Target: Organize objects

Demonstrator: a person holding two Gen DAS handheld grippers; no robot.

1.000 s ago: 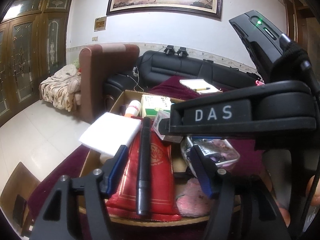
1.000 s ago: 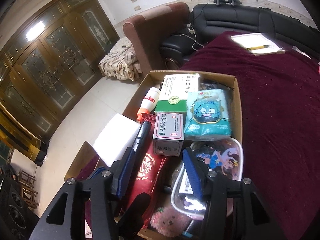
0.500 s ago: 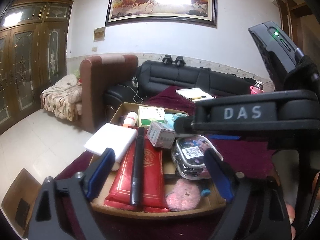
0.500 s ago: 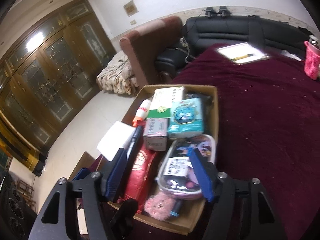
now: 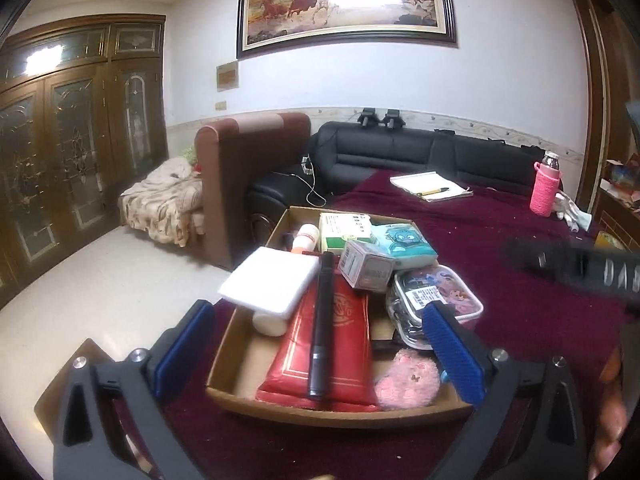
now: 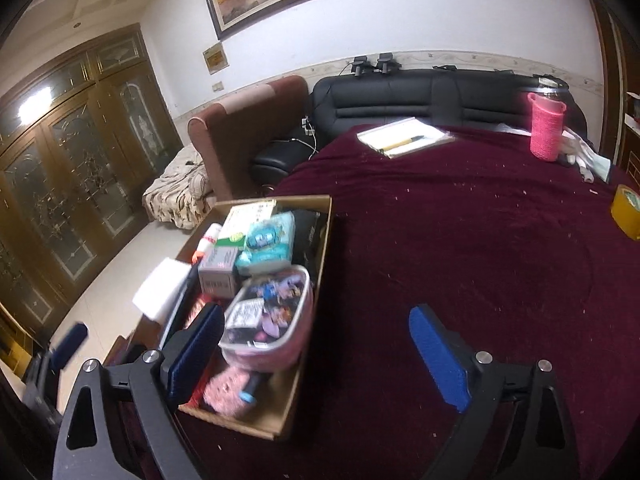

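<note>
Now both grippers have pulled back from the cardboard box, so the packing looks finished. The left gripper is wide and empty over the red packet. The right gripper is also wide and empty. Its side reads "DAS"; other labels are illegible.

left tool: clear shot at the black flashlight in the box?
Probably yes. The black flashlight lies uncovered on top of the red pouch, and the left tool is open, lined up over it, with nothing between.
</note>
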